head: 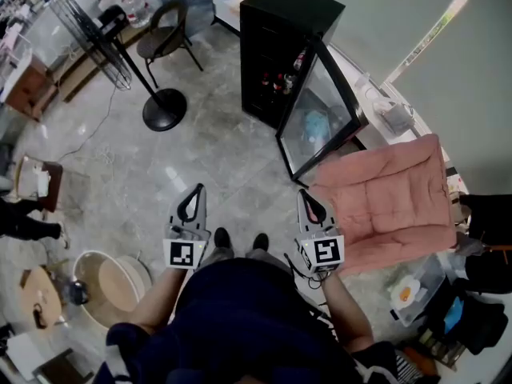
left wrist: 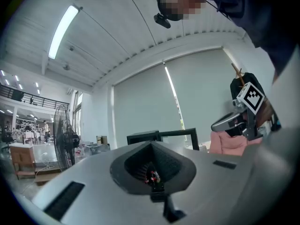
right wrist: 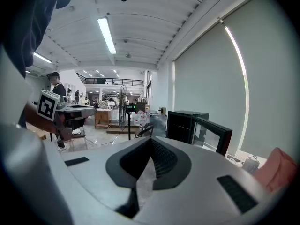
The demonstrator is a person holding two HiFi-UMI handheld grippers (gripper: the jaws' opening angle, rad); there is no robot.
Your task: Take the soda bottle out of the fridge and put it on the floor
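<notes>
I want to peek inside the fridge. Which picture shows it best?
The head view: the fridge stands open, bottles showing inside. The right gripper view shows its side; the left gripper view, only its top.

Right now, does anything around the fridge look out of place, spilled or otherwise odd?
Only the black fridge: its glass door hangs wide open, with bottles showing on a shelf inside. The floor in front shows no spill, and nothing looks tipped or damaged.
</notes>
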